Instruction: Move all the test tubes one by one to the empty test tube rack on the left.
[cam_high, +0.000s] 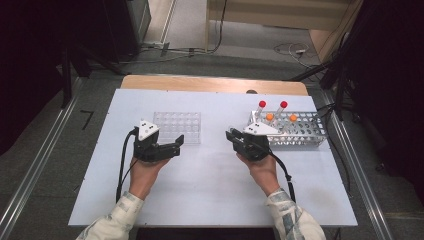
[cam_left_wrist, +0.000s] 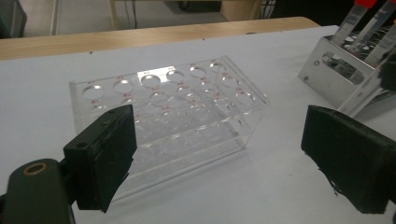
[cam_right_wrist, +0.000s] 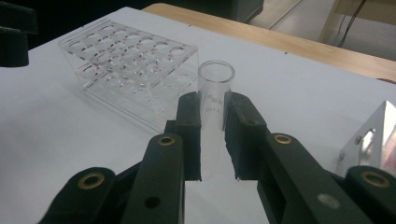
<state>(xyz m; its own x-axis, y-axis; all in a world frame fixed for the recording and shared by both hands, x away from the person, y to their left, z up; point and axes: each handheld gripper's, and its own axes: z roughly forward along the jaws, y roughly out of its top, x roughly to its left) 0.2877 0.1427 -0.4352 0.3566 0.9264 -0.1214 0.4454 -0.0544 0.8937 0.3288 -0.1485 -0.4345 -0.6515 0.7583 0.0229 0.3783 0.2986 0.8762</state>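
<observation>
Right gripper (cam_right_wrist: 212, 140) clamped on clear open tube (cam_right_wrist: 215, 100), centre frame, upright between jaws. Left gripper (cam_left_wrist: 219, 158) spread wide, empty, facing clear rack (cam_left_wrist: 168, 116) mid-frame.

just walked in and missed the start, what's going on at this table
A person works at a white table with a gripper in each hand. The right gripper is shut on an open, uncapped clear tube, held upright between the two racks. The left gripper is open, its jaws wide apart in front of the empty clear plastic rack without touching it. On the right stands a metal rack holding capped tubes, red and orange. The tube looks headed for the clear rack.
</observation>
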